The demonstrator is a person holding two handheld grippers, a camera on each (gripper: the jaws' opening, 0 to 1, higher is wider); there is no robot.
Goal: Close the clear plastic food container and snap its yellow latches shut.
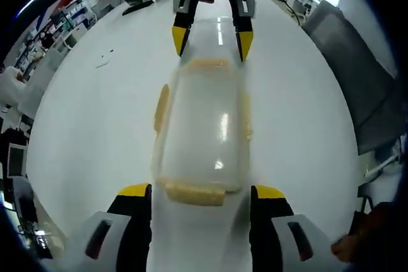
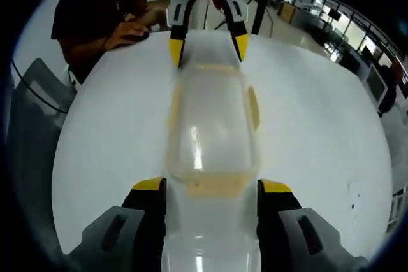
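Evidently the container [image 1: 201, 135] lies lengthwise on the white tabletop [image 1: 89, 125] between the two grippers, lid already on. Nearest in the left gripper view, the left gripper [image 1: 201, 192] stands spread, its yellow-tipped jaws either side of the near end latch [image 1: 194, 192], not clenched on it. Along the sides sit two more latches [image 1: 162, 107], and whether they are snapped down I cannot tell. At the far end the right gripper [image 1: 212, 37] straddles the other end latch [image 1: 205, 64], also released. To do this well, I judge each gripper should press its latch squarely down against the wall while the other steadies the box, since the smooth tabletop may let it slide.
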